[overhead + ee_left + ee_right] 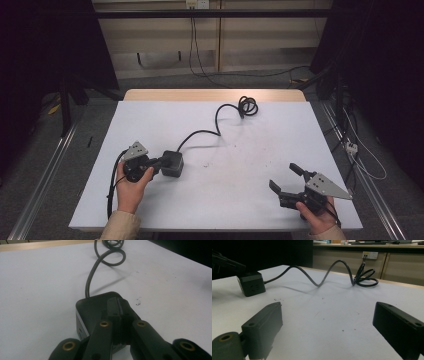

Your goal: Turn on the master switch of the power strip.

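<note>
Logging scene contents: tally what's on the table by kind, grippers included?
Black cube power block with its cable: 1
Handheld grippers: 2, left gripper with fingers shut above the block, right gripper with fingers open over the bare white table
Total: 3

likely a lab, black curtains (45,45), floor rails (42,175), white-topped table (250,165), wall sockets (196,4)

Matt black plastic cube (172,163), rubbery cable (220,117)
</note>
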